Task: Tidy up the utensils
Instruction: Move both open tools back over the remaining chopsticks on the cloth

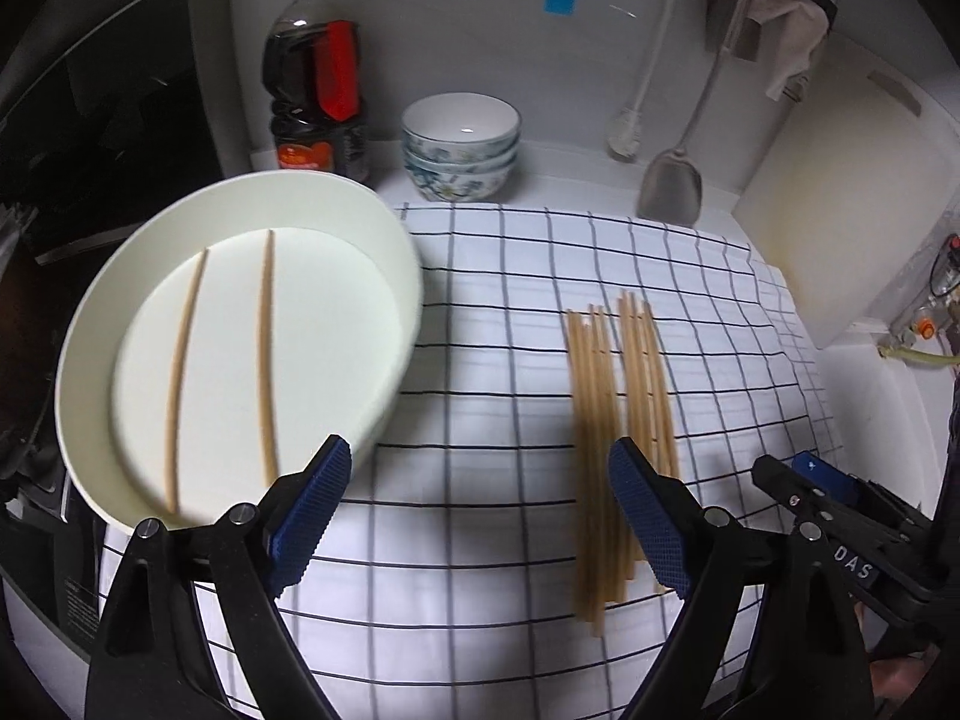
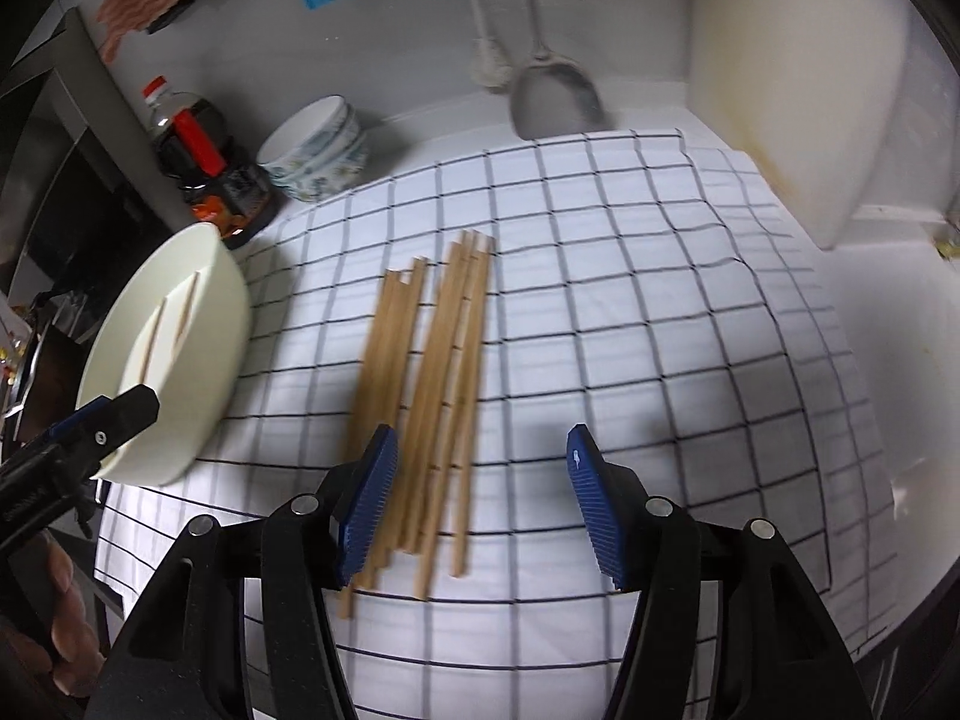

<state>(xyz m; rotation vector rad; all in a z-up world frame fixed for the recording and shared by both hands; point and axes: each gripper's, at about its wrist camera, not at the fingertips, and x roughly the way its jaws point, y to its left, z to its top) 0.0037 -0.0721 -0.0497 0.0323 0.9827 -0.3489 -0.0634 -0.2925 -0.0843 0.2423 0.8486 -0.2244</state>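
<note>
White countertop is covered by a checked cloth (image 1: 480, 360) with black grid lines. Nearest the cameras, the left gripper (image 1: 480, 516) is held with its jaws wide apart and nothing between them, and the right gripper (image 2: 480, 504) is likewise held open, its pads touching nothing. A bundle of wooden chopsticks (image 2: 426, 396) is laid loose on the cloth, just ahead of the right gripper. To the left, two more chopsticks (image 1: 222, 360) are seen inside a white oval tub (image 1: 384, 276). Farther back, stacked bowls (image 1: 461, 144) and a dark bottle (image 1: 315, 78) are set against the wall, beside a hanging spatula (image 1: 672, 180).
</note>
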